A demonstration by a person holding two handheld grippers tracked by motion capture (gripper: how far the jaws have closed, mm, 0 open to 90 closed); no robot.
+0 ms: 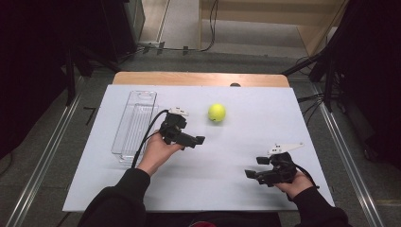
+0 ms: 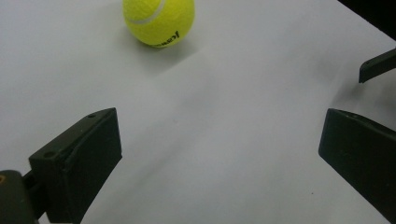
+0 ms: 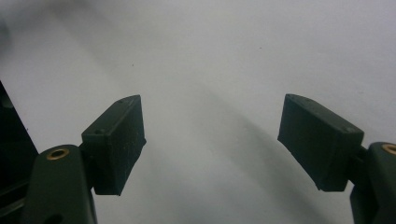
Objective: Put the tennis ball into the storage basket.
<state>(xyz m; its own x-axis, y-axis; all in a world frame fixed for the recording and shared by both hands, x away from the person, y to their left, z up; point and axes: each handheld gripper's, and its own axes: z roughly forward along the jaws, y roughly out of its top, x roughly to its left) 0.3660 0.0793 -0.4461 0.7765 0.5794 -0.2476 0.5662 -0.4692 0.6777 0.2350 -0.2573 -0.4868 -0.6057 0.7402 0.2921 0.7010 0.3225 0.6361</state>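
— White sheet covers the surface (image 1: 236,142), with a wooden edge at the far side and grey floor around it. Where's the ball?

— The ball (image 1: 216,112) lies on the sheet past the middle, just ahead and to the right of the left claw (image 1: 191,140). In the left gripper view the ball (image 2: 159,21) sits up ahead, nearer the left jaw's side, not between the jaws.

— Claw states?

— Left claw: jaws spread wide, nothing held. Right claw (image 1: 255,168), near the front right corner and well apart from the ball: also wide open and empty; its own view has bare sheet between the jaws.

— Any containers?

— One clear bin (image 1: 135,125), long and narrow, just left of the left hand (image 1: 158,153). It looks empty.
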